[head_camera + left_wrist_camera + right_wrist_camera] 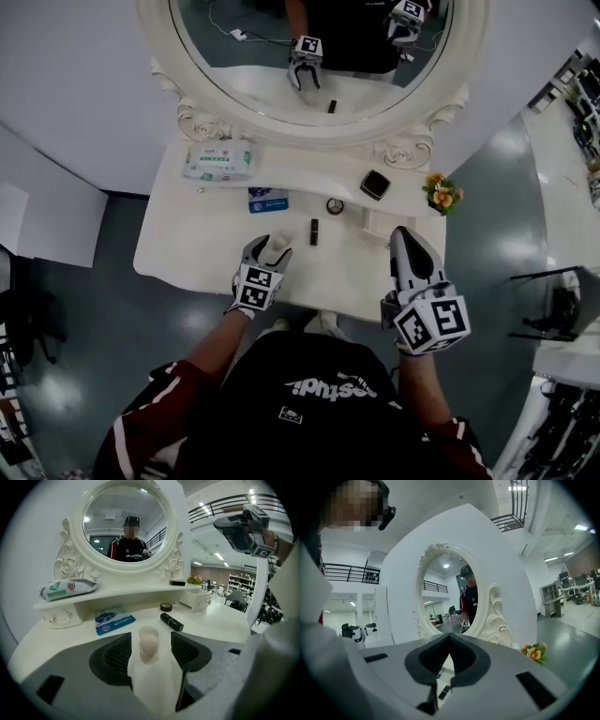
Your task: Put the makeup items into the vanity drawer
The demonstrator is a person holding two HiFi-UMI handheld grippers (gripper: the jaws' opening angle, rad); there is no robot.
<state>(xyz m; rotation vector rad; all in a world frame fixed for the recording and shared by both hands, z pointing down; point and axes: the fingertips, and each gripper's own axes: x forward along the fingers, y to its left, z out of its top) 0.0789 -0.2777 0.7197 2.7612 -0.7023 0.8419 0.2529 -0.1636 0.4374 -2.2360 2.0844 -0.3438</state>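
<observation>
My left gripper is shut on a beige makeup sponge with a white base, held over the front of the white vanity top. A black lipstick lies just beyond it, with a small round compact farther back. The little drawer stands pulled out at the right, under the shelf. Raised above the table's right front, my right gripper is shut with nothing in it.
A blue packet lies on the tabletop. On the raised shelf sit a pack of wipes and a square black compact. Orange flowers stand at the right end. The oval mirror rises behind.
</observation>
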